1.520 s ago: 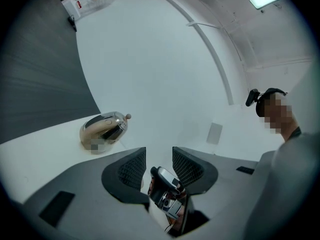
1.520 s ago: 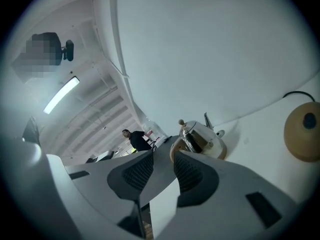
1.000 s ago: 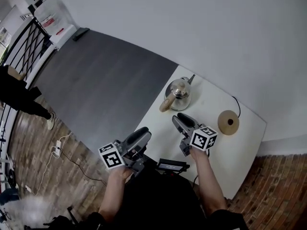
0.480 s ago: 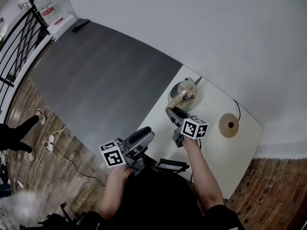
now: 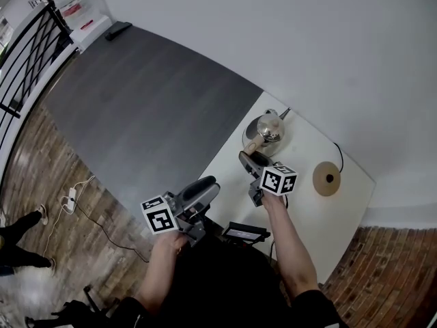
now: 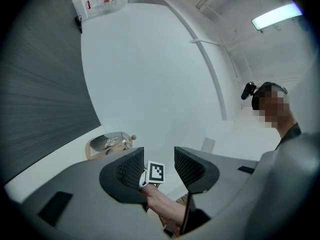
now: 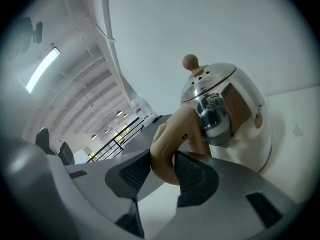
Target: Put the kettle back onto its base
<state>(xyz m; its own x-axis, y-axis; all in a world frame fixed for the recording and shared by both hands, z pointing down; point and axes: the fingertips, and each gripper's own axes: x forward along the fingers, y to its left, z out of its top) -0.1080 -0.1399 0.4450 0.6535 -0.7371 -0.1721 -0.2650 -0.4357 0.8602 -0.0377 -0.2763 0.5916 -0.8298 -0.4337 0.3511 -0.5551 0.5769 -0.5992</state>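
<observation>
The steel kettle (image 5: 266, 131) with a tan handle (image 5: 252, 146) stands on the white table (image 5: 307, 217), left of its round wooden base (image 5: 326, 178). My right gripper (image 5: 244, 158) has reached the handle. In the right gripper view the handle (image 7: 172, 134) sits between the pads of my right gripper (image 7: 162, 159). Its jaws have just been opening and stand wide around the handle, close on both sides. My left gripper (image 5: 212, 183) hovers off the table's near left edge. The left gripper view shows my left gripper (image 6: 159, 154) open and empty, with the kettle (image 6: 107, 144) beyond it.
A black cord (image 5: 338, 152) runs from the base to the table's far edge. A small black device (image 5: 246, 234) lies at the near edge. Left of the table lies dark grey floor (image 5: 150, 101), then brick floor with a cable (image 5: 82, 197) and a bystander's legs (image 5: 17, 241).
My right gripper has moved forward and down from mid-table to the kettle's handle, which now lies between its jaws. The left gripper has stayed put.
</observation>
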